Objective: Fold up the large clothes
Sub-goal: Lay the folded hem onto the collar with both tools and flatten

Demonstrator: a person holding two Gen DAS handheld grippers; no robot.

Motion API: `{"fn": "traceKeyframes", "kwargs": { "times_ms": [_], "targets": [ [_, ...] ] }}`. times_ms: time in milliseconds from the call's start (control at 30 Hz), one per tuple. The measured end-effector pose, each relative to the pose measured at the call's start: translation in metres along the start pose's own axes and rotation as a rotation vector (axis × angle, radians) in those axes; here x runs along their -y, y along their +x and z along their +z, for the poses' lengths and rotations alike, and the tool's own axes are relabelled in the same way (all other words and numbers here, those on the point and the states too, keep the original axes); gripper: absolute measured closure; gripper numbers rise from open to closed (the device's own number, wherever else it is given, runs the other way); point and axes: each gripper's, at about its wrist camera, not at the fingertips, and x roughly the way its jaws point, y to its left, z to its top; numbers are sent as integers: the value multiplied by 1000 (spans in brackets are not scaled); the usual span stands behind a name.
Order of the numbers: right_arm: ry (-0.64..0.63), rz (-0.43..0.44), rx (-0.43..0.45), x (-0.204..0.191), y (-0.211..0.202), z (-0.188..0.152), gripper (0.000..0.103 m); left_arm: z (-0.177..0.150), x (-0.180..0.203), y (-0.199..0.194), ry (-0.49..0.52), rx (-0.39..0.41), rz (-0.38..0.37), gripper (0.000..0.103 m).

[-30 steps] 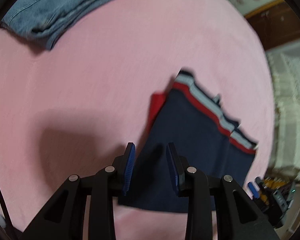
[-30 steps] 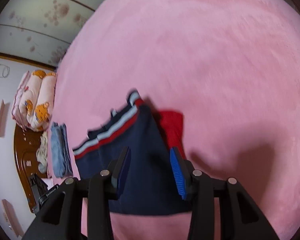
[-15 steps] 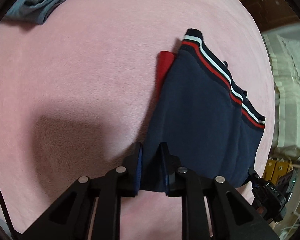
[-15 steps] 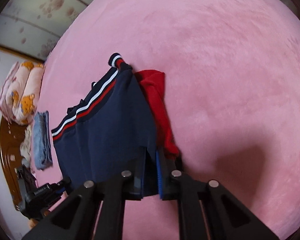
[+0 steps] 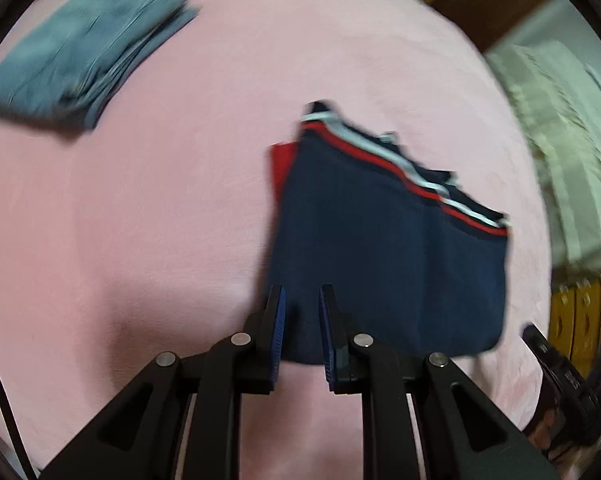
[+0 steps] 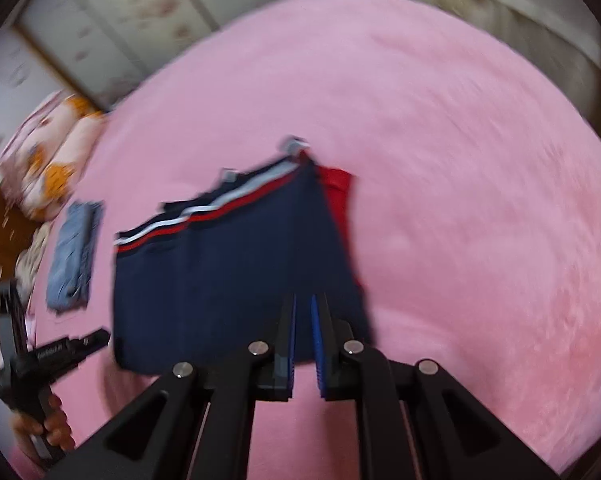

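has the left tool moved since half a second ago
Yes. The left tool has pulled back from the navy garment: against the folded blue jeans, which now show far more fully, the view has drawn away, and its jaws have parted slightly.

Left gripper (image 5: 302, 300) and right gripper (image 6: 303, 304): black frames, silver screws; ribbed blue pads (image 5: 278, 330).

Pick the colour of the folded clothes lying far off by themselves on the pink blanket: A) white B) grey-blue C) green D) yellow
B: the folded pile lying apart from the navy striped garment on the pink blanket looks grey-blue.
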Motion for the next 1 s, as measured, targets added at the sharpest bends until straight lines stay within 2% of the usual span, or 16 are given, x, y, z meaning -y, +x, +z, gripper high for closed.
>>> {"fn": "traceKeyframes", "kwargs": {
  "times_ms": [67,100,233,300,367,433,500,567,667,700,767,800,833,867,933,1000],
  "targets": [
    [-60,97,-46,-15,7,-1,94,-3,16,-3,55,-20,-66,89],
    [-89,184,-99,-26,17,-2,94,-5,25,0,79,-49,-101,90],
    [-127,352,-147,-52,48,-9,98,-6,52,34,73,-151,-167,90],
    [-161,393,-179,-64,68,-11,102,-5,58,54,42,-215,-179,90],
    [-184,397,-215,-72,85,-14,103,-5,63,76,20,-262,-116,93],
    [-200,349,-250,-73,100,-14,103,-6,62,91,3,-286,-68,93],
    [-213,321,-270,-67,106,-17,103,-6,60,98,-39,-282,-71,94],
    [-210,297,-256,-54,103,-14,103,-6,50,96,-72,-268,-88,97],
    [-190,174,-217,-16,87,-9,103,-8,35,87,-95,-223,-53,101],
    [-139,213,-225,1,83,-7,103,-8,31,85,-113,-215,-54,101],
    [-88,232,-225,22,75,-6,103,-8,19,79,-134,-207,81,100],
    [-134,183,-209,22,70,-7,103,-6,11,78,-129,-207,99,100],
    [-227,48,-166,17,63,-11,103,-6,4,77,-140,-207,75,100],
    [-273,-27,-139,15,58,-13,103,-5,-1,77,-167,-206,52,100],
    [-251,-65,-142,23,54,-15,103,-4,-11,79,-229,-213,16,100],
    [-261,-119,-116,25,49,-16,103,-4,-8,78,-221,-210,31,100]
  ]
}}
